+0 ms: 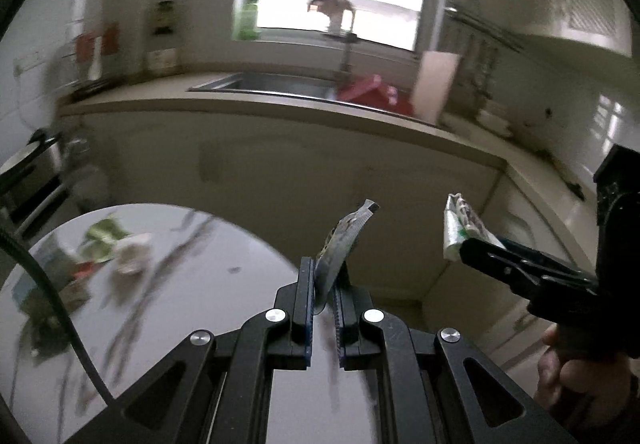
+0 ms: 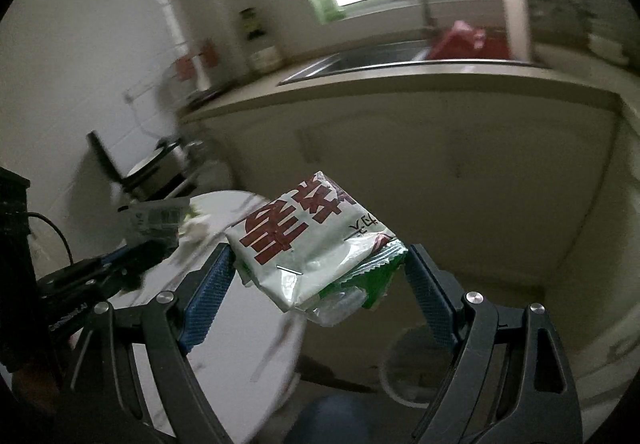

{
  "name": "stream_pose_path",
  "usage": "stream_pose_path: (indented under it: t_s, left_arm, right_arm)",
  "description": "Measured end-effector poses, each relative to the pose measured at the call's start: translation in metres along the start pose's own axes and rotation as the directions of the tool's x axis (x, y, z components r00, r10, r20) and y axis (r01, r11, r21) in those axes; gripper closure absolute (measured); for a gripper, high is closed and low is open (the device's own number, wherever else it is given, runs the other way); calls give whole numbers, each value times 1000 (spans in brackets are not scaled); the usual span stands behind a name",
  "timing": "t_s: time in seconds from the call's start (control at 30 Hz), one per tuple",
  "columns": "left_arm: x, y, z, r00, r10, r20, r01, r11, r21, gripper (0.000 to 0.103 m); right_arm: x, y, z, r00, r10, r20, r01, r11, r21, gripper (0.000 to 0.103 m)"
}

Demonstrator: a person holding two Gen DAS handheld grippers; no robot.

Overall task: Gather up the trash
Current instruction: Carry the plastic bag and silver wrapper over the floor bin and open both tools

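Left gripper (image 1: 323,286): jaws together, clamped on a thin curled wrapper (image 1: 340,244) that sticks up past the pads. Right gripper (image 2: 318,276): jaws wide, clamped on a white packet (image 2: 304,240) with red lettering, crumpled green and clear wrapper (image 2: 360,284) bunched under it, both blue pads pressing the bundle's sides. Both held in the air above the edge of a round white table (image 1: 224,244). More trash on the table's far left: green and white crumpled bits (image 1: 116,244), blurred. Behind: kitchen counter (image 1: 280,112) with steel sink (image 1: 264,82), red item (image 1: 376,90) beside it, green bottle (image 1: 246,18) on window sill. White round bin (image 2: 416,368) on floor below right gripper, partly hidden. In left wrist view, right gripper (image 1: 468,244) at right edge, packet end showing, a hand (image 1: 576,376) below it.
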State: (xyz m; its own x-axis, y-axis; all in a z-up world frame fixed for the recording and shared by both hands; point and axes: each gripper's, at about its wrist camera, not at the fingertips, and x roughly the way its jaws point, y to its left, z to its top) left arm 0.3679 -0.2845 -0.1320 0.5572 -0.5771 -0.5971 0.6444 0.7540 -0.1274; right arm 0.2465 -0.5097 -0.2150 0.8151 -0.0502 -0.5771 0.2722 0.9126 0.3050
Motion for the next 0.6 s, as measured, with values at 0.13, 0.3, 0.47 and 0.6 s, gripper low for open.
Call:
stream_pose_path:
  t_s: [0.13,0.3,0.47,0.6]
  left_arm:
    - [37,-27,7,998,-41,-49,42,999,24,98]
    - [98,-52,13,988,-61,-142,68,997,44,98]
    - [167,-66,7,965,-47,-258,64,996,61,98]
    - [215,-70,1,938,-35,-345,63,996,69,98]
  right_arm:
    - [-7,-42,-2,998,-55,-1,55,997,45,19]
    - [10,-100,-19,994,-96,-56,102,987,122,19]
    - [51,-151,-45,983,-91,-158,122,972,202,19]
    - [88,-180,-69,968,-69,-240,132,957,257,19]
